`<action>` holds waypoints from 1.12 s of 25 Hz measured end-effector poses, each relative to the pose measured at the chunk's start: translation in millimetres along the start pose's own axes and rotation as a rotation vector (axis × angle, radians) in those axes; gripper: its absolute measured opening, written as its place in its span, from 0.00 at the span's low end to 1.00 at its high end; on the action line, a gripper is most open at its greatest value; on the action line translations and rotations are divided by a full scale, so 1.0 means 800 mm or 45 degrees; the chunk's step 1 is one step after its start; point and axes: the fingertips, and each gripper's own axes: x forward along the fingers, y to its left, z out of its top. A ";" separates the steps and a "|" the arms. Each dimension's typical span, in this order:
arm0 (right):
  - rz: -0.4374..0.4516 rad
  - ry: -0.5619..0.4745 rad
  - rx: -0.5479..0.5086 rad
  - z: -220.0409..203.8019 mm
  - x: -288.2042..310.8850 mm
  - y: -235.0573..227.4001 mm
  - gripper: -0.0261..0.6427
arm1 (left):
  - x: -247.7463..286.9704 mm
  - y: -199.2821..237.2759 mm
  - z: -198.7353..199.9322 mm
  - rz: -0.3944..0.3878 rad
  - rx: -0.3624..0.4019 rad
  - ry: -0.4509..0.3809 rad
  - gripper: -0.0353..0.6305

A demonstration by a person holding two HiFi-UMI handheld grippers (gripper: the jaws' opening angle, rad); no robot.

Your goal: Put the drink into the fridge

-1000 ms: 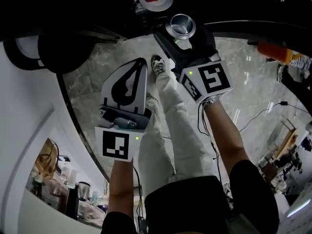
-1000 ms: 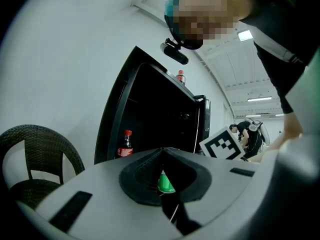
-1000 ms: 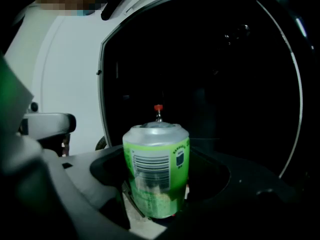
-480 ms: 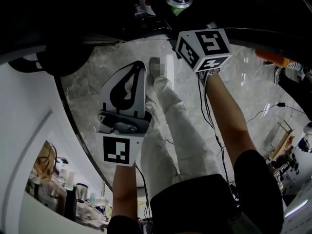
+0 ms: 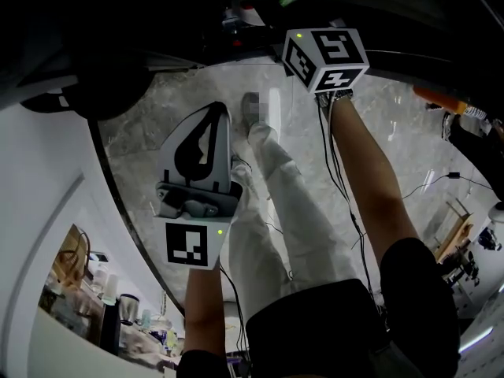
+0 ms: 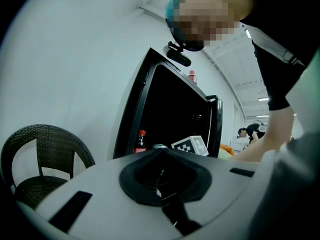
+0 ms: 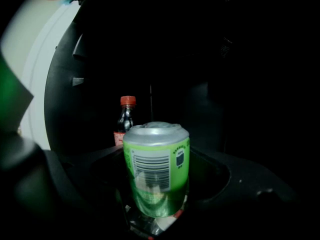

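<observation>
A green drink can (image 7: pixel 156 166) stands upright between the dark jaws of my right gripper (image 7: pixel 157 204), which is shut on it. Behind the can, inside the dark fridge (image 7: pixel 210 84), stands a cola bottle (image 7: pixel 125 121) with a red cap. In the head view only the right gripper's marker cube (image 5: pixel 324 57) shows, at the fridge's black opening (image 5: pixel 236 6); the can is hidden there. My left gripper (image 5: pixel 206 132) hangs lower left, white jaws shut on nothing. The left gripper view shows the open fridge (image 6: pixel 170 114), the cola bottle (image 6: pixel 140 142) and the right cube (image 6: pixel 190 145).
A dark wicker chair (image 6: pixel 40 159) stands left of the fridge by a white wall. A red-capped bottle (image 6: pixel 191 77) sits on top of the fridge. The person's legs (image 5: pixel 276 203) are over a marble floor. An orange object (image 5: pixel 441 97) lies at the far right.
My right gripper has moved forward into the fridge with the can, whose top no longer shows in the head view. The left gripper has hardly moved.
</observation>
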 end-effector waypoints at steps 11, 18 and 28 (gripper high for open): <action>-0.057 -0.039 0.018 0.001 0.019 -0.018 0.54 | -0.001 -0.001 -0.002 0.001 -0.014 -0.002 0.07; -0.050 -0.052 0.034 0.001 0.018 -0.019 0.54 | -0.002 -0.003 -0.006 -0.001 -0.009 0.005 0.07; -0.107 -0.098 0.060 0.003 -0.021 -0.018 0.54 | -0.008 -0.006 -0.009 -0.019 -0.021 0.000 0.07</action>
